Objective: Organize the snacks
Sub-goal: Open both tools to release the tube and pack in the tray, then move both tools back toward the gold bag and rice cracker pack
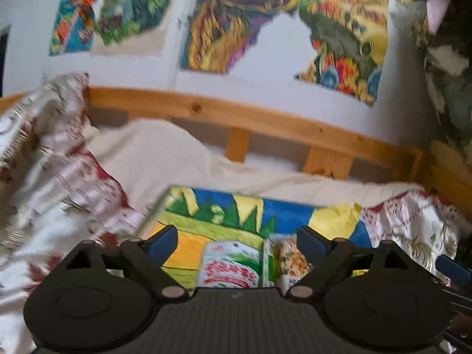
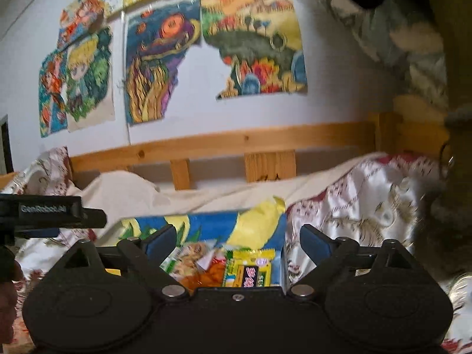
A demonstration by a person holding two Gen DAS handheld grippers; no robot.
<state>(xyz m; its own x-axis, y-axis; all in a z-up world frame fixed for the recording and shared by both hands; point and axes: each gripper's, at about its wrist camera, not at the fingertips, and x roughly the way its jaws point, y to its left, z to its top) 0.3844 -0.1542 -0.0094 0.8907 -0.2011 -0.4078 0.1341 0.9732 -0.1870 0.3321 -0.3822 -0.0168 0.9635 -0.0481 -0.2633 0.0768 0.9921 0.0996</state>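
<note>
A box with colourful painted sides (image 1: 236,212) lies on the bed with snack packets in it. In the left wrist view a white and green packet with red lettering (image 1: 231,265) and a packet printed with food (image 1: 290,258) lie below my left gripper (image 1: 237,240), which is open and empty. In the right wrist view the same box (image 2: 236,224) holds a yellow and green packet (image 2: 250,270), an orange packet (image 2: 211,275) and a printed packet (image 2: 184,256). My right gripper (image 2: 237,239) hangs open above them with nothing between its fingers.
The box rests on a cream sheet (image 1: 165,150) amid a red-and-white patterned quilt (image 1: 59,183). A wooden bed rail (image 1: 236,115) runs behind, under a wall of drawings (image 2: 165,67). The left gripper's body (image 2: 50,211) shows at the right wrist view's left edge.
</note>
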